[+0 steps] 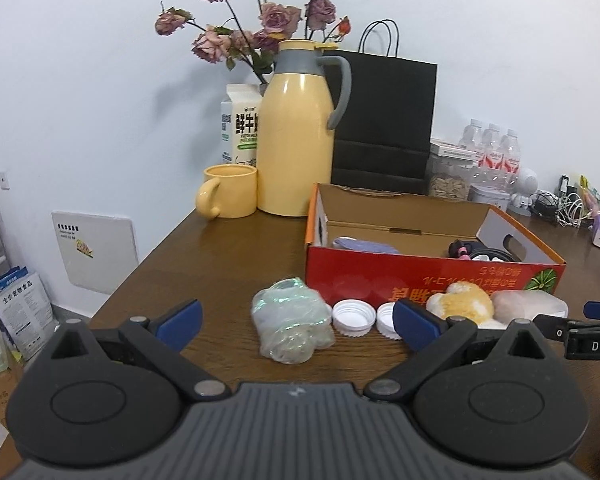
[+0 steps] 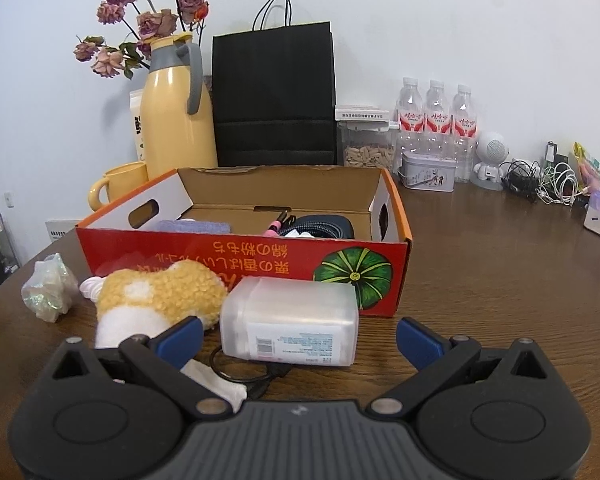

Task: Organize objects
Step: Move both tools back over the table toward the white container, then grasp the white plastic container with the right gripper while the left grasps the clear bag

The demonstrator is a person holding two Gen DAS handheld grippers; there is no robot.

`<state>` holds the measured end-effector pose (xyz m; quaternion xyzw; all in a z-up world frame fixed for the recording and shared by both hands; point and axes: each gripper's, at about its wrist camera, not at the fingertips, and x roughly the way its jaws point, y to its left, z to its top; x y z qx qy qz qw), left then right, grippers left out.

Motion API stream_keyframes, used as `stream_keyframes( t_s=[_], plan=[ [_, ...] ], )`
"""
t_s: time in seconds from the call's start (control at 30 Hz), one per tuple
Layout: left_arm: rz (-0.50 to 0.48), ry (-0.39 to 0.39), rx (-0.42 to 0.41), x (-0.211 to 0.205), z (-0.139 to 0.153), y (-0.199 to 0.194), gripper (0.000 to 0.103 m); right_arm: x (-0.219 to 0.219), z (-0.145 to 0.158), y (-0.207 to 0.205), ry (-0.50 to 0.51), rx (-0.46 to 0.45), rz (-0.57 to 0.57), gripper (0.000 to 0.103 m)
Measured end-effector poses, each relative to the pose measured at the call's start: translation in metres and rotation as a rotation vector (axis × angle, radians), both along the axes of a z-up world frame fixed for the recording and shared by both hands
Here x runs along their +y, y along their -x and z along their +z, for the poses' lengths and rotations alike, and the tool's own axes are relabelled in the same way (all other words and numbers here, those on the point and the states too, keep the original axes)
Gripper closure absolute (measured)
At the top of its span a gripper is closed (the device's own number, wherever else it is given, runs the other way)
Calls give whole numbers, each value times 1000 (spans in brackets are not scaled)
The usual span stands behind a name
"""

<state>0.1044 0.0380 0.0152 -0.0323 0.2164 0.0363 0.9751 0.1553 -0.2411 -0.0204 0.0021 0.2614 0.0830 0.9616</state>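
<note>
The milk carton [image 1: 240, 128] beside the yellow jug carries large black Chinese characters, 鲜牛 readable before the jug cuts them off, with small print below too fine to read. The red box [image 2: 244, 264] has yellow Japanese or Chinese script printed upside down along its front wall, next to a green pumpkin picture. The other gripper's arm [image 1: 592, 344] at the right edge of the left view shows white letters "DAS". The water bottles [image 2: 436, 120] wear red labels with white characters, not legible. The plastic container [image 2: 292, 320] bears a barcode label with tiny unreadable text.
</note>
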Motion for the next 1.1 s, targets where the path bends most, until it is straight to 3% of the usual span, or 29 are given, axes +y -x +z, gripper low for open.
stream_keyframes(
  t_s=[0.47,0.7,1.1],
  plan=[
    [13,21,11,13,-7,-5,0,18,-11,-44,3,72,-65,0],
    [18,25,31,15,-14,-12,0,20,-19,-55,-21,94,-74,21],
    [17,25,61,10,-22,-21,0,18,-19,-49,-21,63,-70,22]
  ],
)
